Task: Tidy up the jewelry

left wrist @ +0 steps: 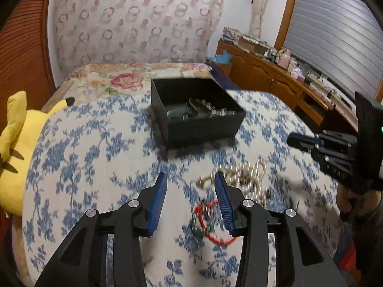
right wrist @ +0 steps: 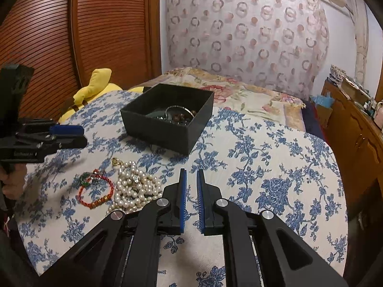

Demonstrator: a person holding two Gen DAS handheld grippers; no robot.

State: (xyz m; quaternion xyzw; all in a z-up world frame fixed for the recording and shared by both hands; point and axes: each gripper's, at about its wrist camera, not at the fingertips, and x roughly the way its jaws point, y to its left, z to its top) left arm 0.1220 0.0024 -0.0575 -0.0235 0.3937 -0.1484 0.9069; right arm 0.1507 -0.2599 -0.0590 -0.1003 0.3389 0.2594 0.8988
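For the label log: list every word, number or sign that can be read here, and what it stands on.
No text can be read for certain.
Right gripper: pale marks on its body, too blurred to read.
Left gripper: a small pale line of print on its body, too small to read.
Box: no print seen.

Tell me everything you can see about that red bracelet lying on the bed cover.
The red bracelet is a thin loop of red cord, lying flat and open in a rough ring on the blue-flowered cover. Small orange-brown beads sit along its near side, and green, jade-like pieces cluster at its far-left end. It lies just left of the pearl necklace, close to it or barely touching. Neither gripper holds it.
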